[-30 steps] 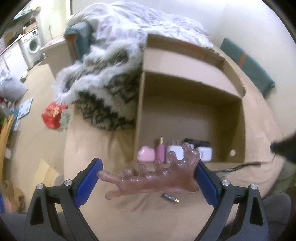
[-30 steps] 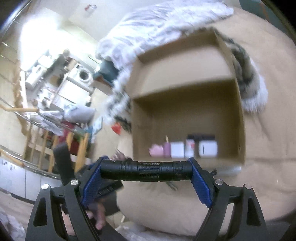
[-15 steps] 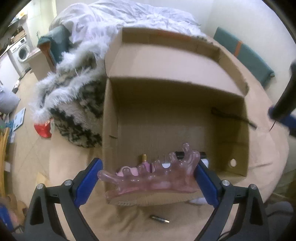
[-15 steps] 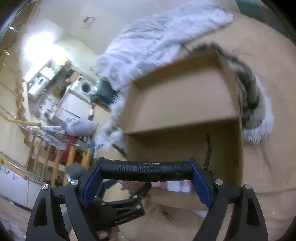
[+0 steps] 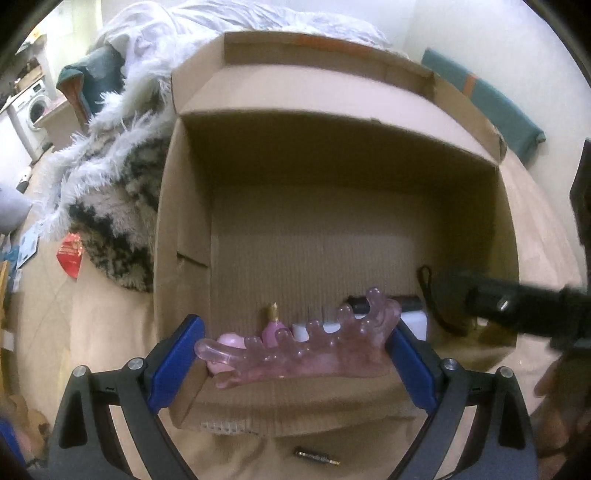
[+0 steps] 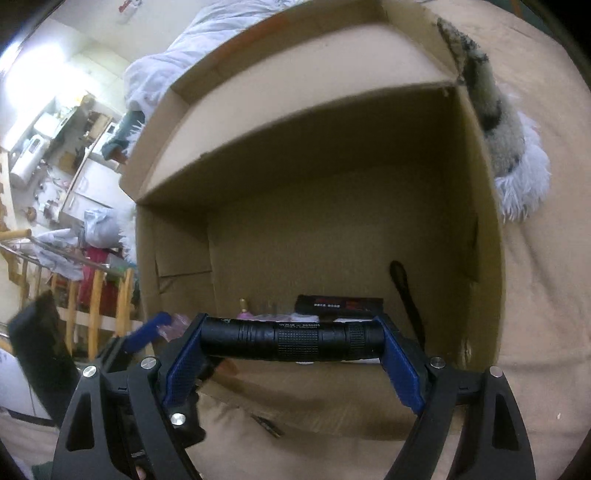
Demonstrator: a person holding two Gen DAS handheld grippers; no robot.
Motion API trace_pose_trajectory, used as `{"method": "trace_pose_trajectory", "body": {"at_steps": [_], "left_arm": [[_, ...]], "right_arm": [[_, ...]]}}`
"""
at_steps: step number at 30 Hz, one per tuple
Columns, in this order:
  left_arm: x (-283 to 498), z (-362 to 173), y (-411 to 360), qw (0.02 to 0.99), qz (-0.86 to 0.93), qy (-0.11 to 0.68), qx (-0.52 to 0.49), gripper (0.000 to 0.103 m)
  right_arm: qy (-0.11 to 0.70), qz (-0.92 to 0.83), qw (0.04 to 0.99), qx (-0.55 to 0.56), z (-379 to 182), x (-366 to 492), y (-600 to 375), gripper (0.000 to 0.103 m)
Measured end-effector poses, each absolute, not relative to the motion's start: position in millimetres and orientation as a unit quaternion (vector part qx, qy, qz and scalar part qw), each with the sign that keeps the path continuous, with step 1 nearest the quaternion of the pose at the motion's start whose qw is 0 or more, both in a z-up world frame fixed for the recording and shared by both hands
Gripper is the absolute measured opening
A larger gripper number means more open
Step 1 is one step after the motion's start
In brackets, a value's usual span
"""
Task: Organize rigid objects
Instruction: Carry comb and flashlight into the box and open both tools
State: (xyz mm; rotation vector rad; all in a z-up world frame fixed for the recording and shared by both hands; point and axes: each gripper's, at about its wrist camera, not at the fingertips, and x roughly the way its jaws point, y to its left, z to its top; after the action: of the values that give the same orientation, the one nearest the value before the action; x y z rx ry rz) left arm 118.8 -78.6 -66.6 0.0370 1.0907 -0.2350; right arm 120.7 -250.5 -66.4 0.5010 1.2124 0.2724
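Observation:
My left gripper (image 5: pixel 295 354) is shut on a translucent pink massage comb (image 5: pixel 306 350), held crosswise over the near edge of an open cardboard box (image 5: pixel 332 221). My right gripper (image 6: pixel 291 343) is shut on a black flashlight (image 6: pixel 291 338), held lengthwise between its blue pads, low inside the same cardboard box (image 6: pixel 332 184). The flashlight (image 5: pixel 517 306) enters the left wrist view from the right, its wrist strap (image 5: pixel 428 291) dangling. Along the box's near wall stand a pink perfume bottle (image 5: pixel 272 325), white blocks (image 5: pixel 415 323) and a black packet (image 6: pixel 340 303).
The box rests on a tan bedsheet (image 5: pixel 110 314). A furry black-and-white blanket (image 5: pixel 110 192) lies at its left side and a white duvet (image 5: pixel 258 18) behind. A small dark metal stick (image 5: pixel 316 455) lies on the sheet in front of the box. A green cushion (image 5: pixel 487 107) is far right.
Both grippers came down and forward toward the box; it now fills both views. The flashlight has dropped from above the rim to inside the box, and the comb now hangs over the near wall.

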Motion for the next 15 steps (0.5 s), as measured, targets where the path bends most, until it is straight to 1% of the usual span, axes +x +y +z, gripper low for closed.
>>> {"method": "trace_pose_trajectory", "body": {"at_steps": [11,15], "left_arm": [[129,-79,-86,0.835,-0.108,0.54,0.017,0.096],[132,-88,-88,0.821,-0.107,0.56,0.002,0.096]], "right_arm": [[0.586,0.103,0.781,0.192,-81,134,-241,0.092],[0.579,0.112,0.782,0.203,-79,134,-241,0.092]]}}
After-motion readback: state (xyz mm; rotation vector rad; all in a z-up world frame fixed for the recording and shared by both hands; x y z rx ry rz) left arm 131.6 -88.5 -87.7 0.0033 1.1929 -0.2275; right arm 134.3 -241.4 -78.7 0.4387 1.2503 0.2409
